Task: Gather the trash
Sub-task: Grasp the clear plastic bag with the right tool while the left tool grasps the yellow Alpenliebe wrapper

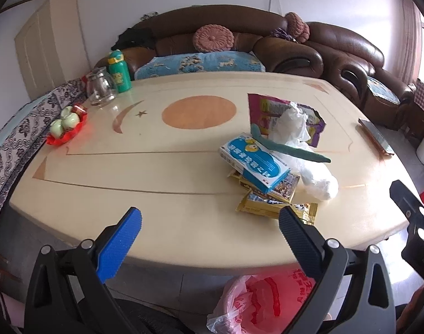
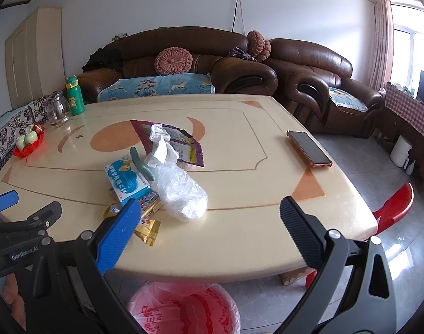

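The trash sits in a loose pile on the cream table (image 2: 239, 239), toward its near edge. A blue and white box (image 2: 128, 181) lies tilted on top of gold snack wrappers (image 2: 147, 229), with a green strip (image 2: 142, 165) resting across the box's far end. Just beside the box, touching it, lies a crumpled clear plastic bag (image 2: 181, 192) with a white tissue (image 2: 161, 146) bunched behind it, both overlapping a flattened purple packet (image 2: 184, 144).

Below the table's near edge stands a bin lined with a red plastic bag (image 2: 184, 309), its mouth open upward.

The left gripper (image 1: 209, 225) hovers at the table's near edge with its 2 fingers spread wide and nothing between them. The right gripper (image 2: 210, 217) is likewise spread wide and empty, near the pile.

Well apart on the right lies a phone (image 2: 309, 149). At the far left corner stand a green bottle (image 2: 75, 96) and a glass jar (image 2: 57, 110), with a red dish (image 2: 28, 150) holding what look like pale green fruits, though the view is too small to be sure.
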`<state>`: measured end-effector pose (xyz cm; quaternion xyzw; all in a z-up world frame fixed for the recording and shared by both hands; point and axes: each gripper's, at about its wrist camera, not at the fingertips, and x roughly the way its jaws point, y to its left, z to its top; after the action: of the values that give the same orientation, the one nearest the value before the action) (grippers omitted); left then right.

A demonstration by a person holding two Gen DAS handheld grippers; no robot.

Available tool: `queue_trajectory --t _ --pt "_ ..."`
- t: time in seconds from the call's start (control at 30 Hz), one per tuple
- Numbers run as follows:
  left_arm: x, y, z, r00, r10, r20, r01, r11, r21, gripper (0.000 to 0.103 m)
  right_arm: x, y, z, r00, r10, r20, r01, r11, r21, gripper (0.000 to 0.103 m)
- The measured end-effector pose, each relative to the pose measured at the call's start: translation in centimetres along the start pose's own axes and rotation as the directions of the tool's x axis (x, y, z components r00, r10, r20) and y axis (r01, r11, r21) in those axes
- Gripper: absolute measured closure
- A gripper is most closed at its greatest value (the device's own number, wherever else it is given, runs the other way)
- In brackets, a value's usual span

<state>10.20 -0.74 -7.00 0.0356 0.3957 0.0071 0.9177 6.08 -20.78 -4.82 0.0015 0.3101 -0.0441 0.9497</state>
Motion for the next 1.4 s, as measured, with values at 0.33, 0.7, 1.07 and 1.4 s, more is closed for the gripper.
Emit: queue_trajectory --t 0.33,0.7,1.07,1.4 --pt "3.4 -1.1 -0.4 0.984 -0.175 -0.034 0.178 0.979 0.103 0.007 4.6 -1.9 0.6 0.991 0.110 -0.080 -0.113 0.993 -0.029 0.005" --pt "7.1 -3.1 -0.5 0.926 -0.373 -0.063 0.362 0.828 0.428 0.007 9.4 -0.3 1.2 0.981 0.145 -0.127 -0.169 0.964 -0.207 0.005" --pt "9.4 -5.9 -0.4 0.797 -0.549 -0.253 0.559 0.512 0.652 0.007 14.2 0.1 1.6 0.901 0.332 -0.279 -0.393 0.898 -0.199 0.005" --pt "11.4 -7.2 -1.1 0.741 -0.556 -0.376 0.632 0.390 0.670 0.007 16.5 0.3 1.5 0.858 0.382 -0.343 -0.469 0.855 -0.222 0.005"
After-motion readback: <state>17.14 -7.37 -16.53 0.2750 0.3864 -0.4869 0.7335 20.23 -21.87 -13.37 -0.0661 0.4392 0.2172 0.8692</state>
